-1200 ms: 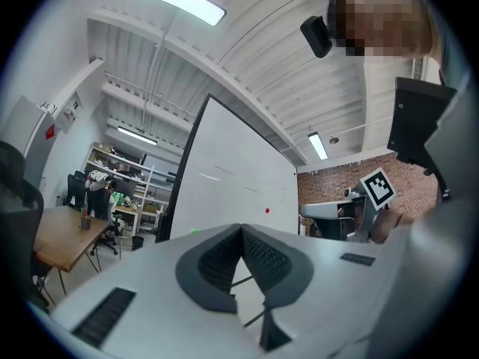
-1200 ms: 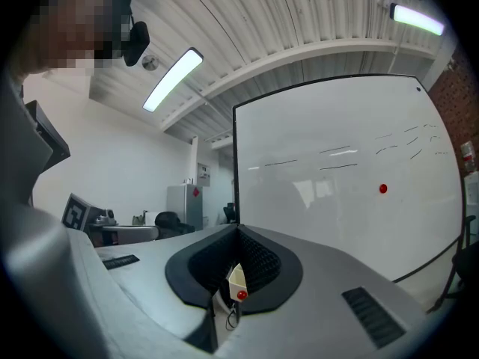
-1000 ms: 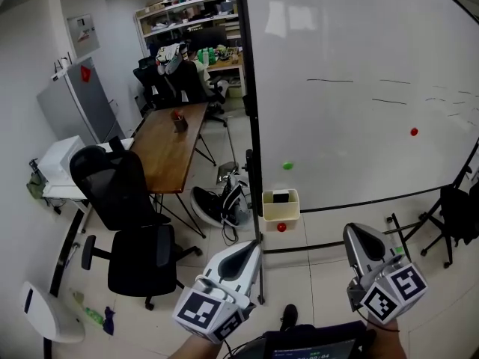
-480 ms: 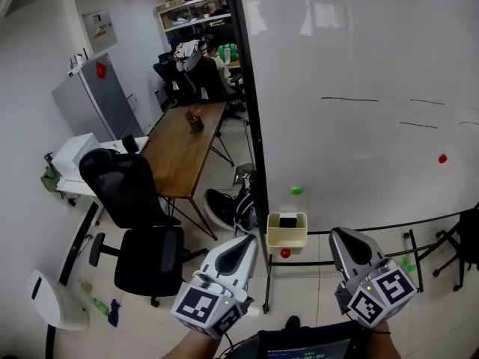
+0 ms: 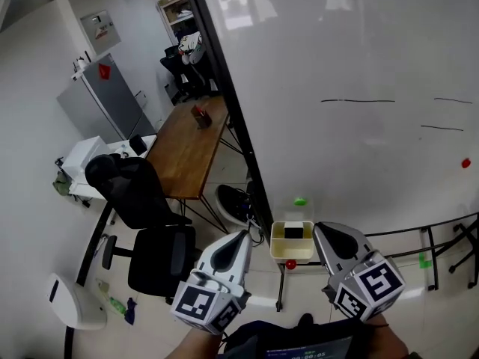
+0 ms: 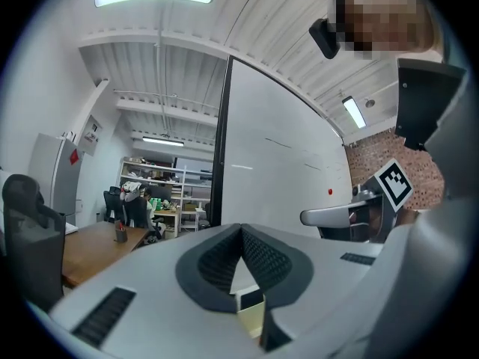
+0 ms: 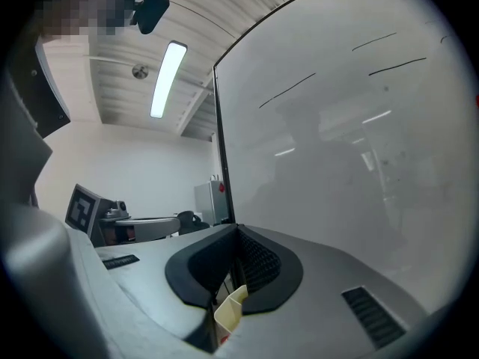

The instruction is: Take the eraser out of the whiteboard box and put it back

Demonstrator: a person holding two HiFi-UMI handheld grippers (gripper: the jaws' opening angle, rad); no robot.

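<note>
Wondering what bites us here? Both grippers are closed and empty: left gripper (image 5: 239, 236) at 9 o'clock of the whiteboard box (image 5: 284, 250), right gripper (image 5: 324, 230) at 3 o'clock, each just beside it. The eraser (image 5: 297, 231) sits inside the box, untouched.

Reply: Shut jaws are the problem imo. Go in like that and you'd just poke the eraser deeper or shove the box. It looks like it only hangs on the whiteboard (image 5: 359, 66), so a bump could knock it off. And the red magnet (image 5: 290, 263) at its 6 o'clock might go flying too.

OP: So open up first, come in from above, stay off the rim.
</note>
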